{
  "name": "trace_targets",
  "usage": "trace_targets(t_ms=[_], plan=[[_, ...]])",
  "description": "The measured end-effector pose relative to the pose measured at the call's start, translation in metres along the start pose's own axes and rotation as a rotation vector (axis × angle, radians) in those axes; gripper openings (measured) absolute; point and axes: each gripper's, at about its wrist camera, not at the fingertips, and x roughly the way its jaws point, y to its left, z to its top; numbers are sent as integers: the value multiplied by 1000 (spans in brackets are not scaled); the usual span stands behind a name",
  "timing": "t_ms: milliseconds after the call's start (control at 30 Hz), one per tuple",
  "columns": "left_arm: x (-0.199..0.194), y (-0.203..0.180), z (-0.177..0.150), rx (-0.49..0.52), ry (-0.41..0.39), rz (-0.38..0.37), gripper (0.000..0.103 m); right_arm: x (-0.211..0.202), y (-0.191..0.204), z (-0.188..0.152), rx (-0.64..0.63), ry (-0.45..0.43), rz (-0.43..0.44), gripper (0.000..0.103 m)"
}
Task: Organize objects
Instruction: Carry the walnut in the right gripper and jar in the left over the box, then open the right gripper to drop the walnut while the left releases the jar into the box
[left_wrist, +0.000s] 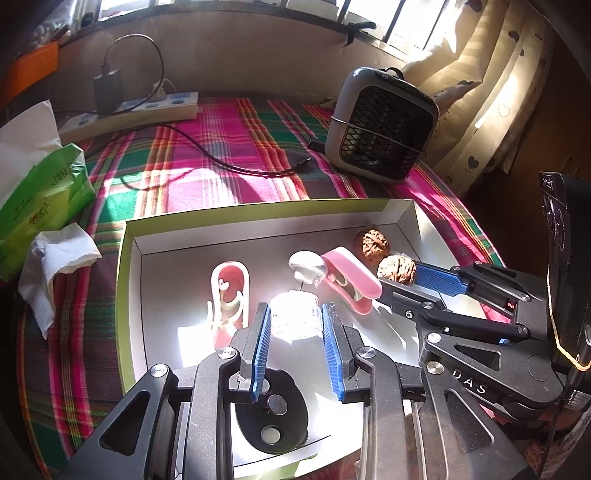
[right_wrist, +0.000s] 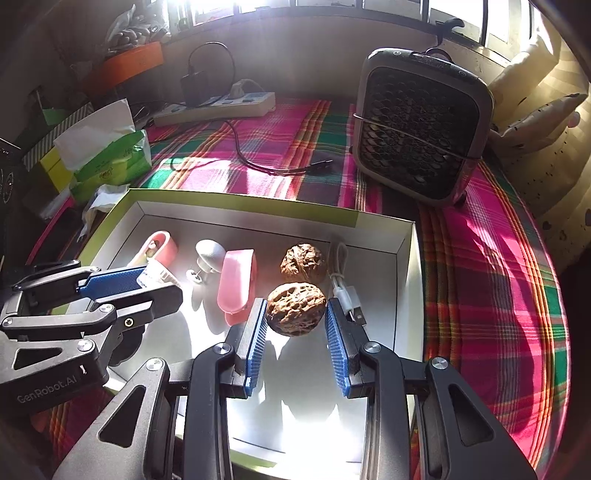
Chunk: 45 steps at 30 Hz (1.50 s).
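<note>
A shallow white box with a green rim (left_wrist: 125, 258) (right_wrist: 258, 206) lies on the plaid cloth. In it are two walnuts, two pink clips, a white knob and a clear small jar. My left gripper (left_wrist: 295, 314) has its blue pads on both sides of the clear jar (left_wrist: 295, 315), shut on it. My right gripper (right_wrist: 295, 314) is shut on the near walnut (right_wrist: 295, 308), which also shows in the left wrist view (left_wrist: 397, 269). The far walnut (right_wrist: 303, 258) (left_wrist: 371, 242) lies behind it. A pink clip (right_wrist: 236, 280) (left_wrist: 351, 273) lies between the grippers.
A white USB cable (right_wrist: 345, 291) lies at the box's right wall. Another pink clip (left_wrist: 231, 291) and the white knob (left_wrist: 306, 266) sit in the box. A grey fan heater (left_wrist: 384, 122), power strip (left_wrist: 147, 107), black cable and green tissue pack (left_wrist: 40, 206) lie around it.
</note>
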Motion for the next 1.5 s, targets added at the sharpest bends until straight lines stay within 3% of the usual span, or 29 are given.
trace_targets(t_ms=[1167,1433,1500], plan=[[6,1,2,4,8,14,26,2,3,4,-8,-21,-42,33],[5,0,2,8,8,16,32,2,4,4,0,-24,-44,34],[5,0,1,8,6,18,36,1,4,3,0,-26,-42,40]])
